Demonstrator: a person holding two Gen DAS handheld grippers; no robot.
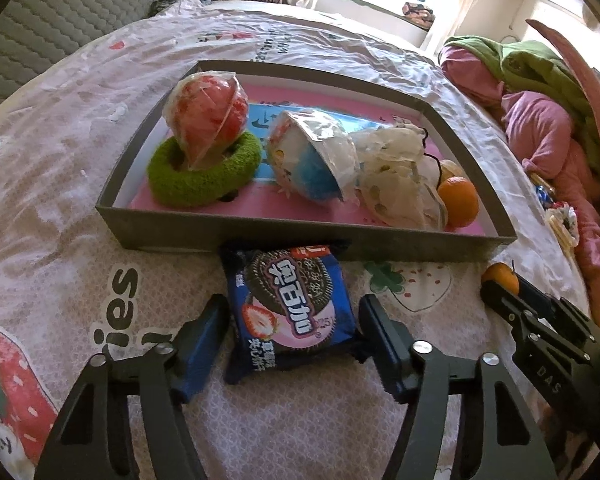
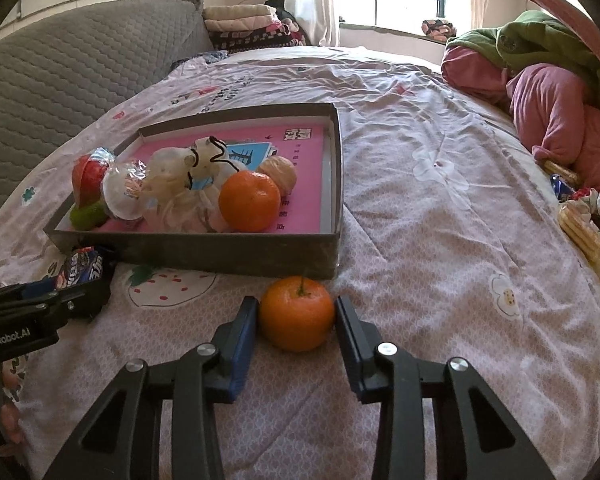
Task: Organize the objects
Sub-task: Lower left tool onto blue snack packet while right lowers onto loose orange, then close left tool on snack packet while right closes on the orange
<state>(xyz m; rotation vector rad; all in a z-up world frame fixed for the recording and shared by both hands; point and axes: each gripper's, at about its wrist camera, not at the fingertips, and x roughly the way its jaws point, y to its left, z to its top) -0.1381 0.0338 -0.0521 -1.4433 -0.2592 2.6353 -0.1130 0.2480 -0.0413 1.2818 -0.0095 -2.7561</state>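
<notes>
A tangerine [image 2: 296, 314] is clamped by the right gripper [image 2: 296, 320]; at nine o'clock, a biscuit packet [image 1: 290, 312] is straddled, ungripped, by the left gripper [image 1: 294, 324].

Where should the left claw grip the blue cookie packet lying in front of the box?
Across the long side edges at mid-length, coming down from above on the near side. The cookie packet lies flat on the bedspread, its far end against the box wall, so only the sides are free. The left claw already straddles them.
</notes>
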